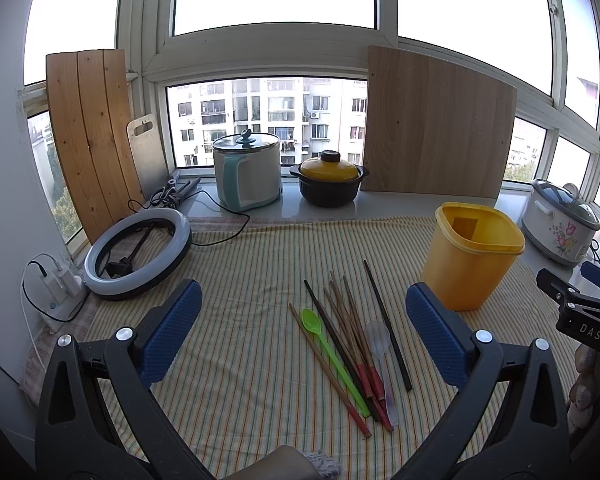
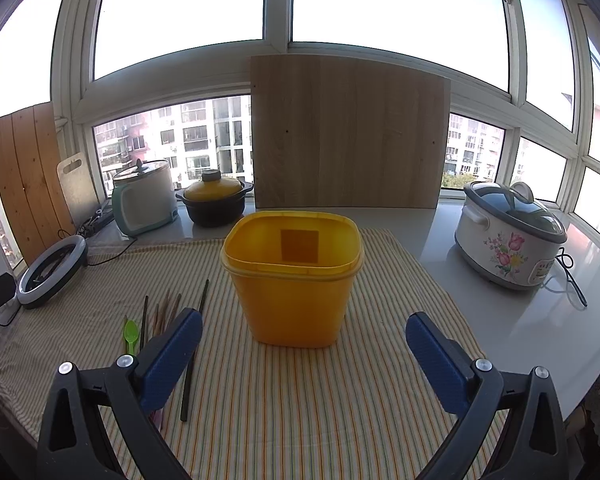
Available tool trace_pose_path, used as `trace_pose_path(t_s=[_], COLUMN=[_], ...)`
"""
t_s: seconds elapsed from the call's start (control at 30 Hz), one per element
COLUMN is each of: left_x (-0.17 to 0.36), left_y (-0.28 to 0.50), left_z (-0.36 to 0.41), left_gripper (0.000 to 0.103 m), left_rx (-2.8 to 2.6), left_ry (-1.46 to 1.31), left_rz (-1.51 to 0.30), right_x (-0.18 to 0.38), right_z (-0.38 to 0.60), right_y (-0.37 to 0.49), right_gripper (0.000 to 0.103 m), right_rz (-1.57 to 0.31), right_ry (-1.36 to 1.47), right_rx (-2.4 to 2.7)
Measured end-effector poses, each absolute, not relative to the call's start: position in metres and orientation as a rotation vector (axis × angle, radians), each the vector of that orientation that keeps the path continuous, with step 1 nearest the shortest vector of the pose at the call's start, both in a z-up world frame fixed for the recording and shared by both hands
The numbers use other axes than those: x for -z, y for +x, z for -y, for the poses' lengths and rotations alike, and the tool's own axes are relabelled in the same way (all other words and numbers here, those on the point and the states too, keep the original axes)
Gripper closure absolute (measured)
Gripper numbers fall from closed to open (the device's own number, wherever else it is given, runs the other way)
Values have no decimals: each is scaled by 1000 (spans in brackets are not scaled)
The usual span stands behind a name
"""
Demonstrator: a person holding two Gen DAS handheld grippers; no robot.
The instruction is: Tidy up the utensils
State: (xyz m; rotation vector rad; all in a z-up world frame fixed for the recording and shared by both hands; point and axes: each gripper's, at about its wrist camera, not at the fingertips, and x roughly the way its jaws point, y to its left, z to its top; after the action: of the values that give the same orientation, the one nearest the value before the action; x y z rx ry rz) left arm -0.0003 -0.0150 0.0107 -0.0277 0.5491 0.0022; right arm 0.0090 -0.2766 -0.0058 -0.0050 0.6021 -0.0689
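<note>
Several chopsticks (image 1: pixel 350 336) lie in a loose bundle on the striped cloth, with a green plastic spoon (image 1: pixel 332 354) and a clear spoon (image 1: pixel 380 356) among them. My left gripper (image 1: pixel 302 328) hangs open just above and in front of this bundle. An empty yellow tub (image 1: pixel 474 254) stands upright to the right of the utensils. In the right wrist view the yellow tub (image 2: pixel 294 276) is straight ahead, and my right gripper (image 2: pixel 304 354) is open just short of it. The chopsticks (image 2: pixel 192 344) and green spoon (image 2: pixel 131 334) show at its left, partly hidden by the left finger.
On the sill stand a teal-and-white pot (image 1: pixel 247 170), a yellow-lidded casserole (image 1: pixel 329 178) and a leaning wooden board (image 1: pixel 436 124). A ring light (image 1: pixel 138 254) lies at left, a flowered rice cooker (image 2: pixel 510 234) at right. The right gripper shows at the right edge (image 1: pixel 580 304).
</note>
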Motion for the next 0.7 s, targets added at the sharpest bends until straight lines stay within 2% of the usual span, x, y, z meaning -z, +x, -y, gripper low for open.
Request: trace_pose_path(t_s=[0.4,0.7], left_x=[2,34], left_y=[4,22], left_z=[6,-29], left_gripper=[0,0], left_rx=[-26,-85], left_ry=[-36,-22], left_rz=[-572,-643], right_x=[12,24], right_z=[269,257], right_y=[15,19], right_gripper=[0,0], right_rz=[-609,-597], right_ry=[-36,-28], right_rx=[51,-61])
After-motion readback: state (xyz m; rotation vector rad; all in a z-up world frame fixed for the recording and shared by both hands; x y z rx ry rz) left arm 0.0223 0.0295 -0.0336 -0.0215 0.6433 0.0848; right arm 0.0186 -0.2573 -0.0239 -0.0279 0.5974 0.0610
